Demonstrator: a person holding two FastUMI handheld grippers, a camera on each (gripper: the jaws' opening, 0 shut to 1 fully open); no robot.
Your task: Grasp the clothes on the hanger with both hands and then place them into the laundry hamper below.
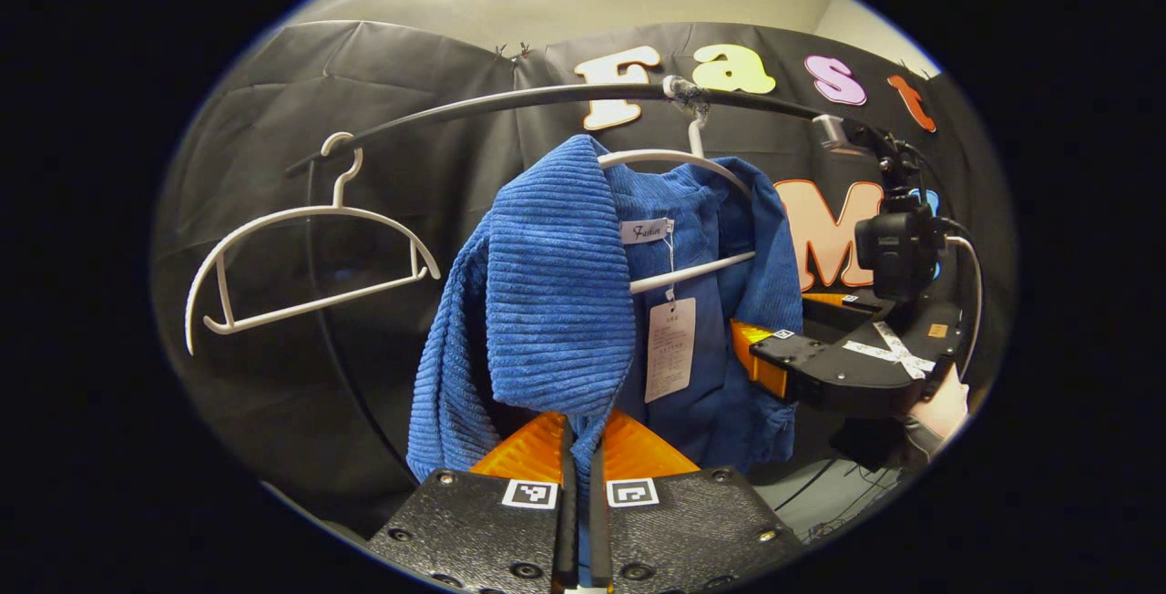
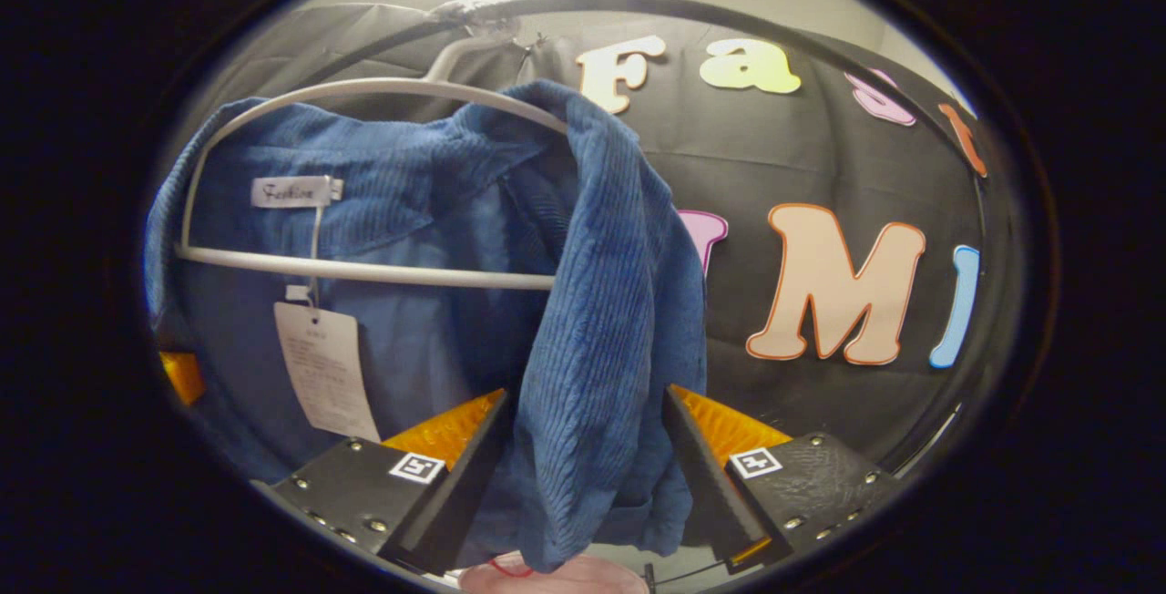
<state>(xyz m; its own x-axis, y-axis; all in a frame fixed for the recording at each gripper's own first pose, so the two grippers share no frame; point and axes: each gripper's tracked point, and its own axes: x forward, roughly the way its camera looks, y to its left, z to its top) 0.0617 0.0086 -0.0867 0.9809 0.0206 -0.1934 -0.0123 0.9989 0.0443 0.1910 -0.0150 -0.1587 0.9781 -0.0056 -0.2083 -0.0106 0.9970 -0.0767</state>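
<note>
Ribbed cloth, smooth plastic, matt black

The blue jacket (image 1: 556, 284) is thick ribbed corduroy cloth, soft and matt, with a paper tag (image 1: 670, 348) and a woven label (image 2: 291, 191). Both hangers (image 1: 310, 266) look like smooth white plastic. The rail (image 1: 510, 100) is smooth and dark with a slight sheen. The gripper fingers (image 2: 437, 430) are ridged orange plastic on grainy matt black bodies.

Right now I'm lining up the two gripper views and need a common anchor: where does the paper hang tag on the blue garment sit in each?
Left gripper view: the hang tag hangs just right of centre, below the white hanger's crossbar, against the blue garment.
Right gripper view: the hang tag sits lower left, under the crossbar.
Shared landmark: the white neck label, directly above the tag in both.
</note>
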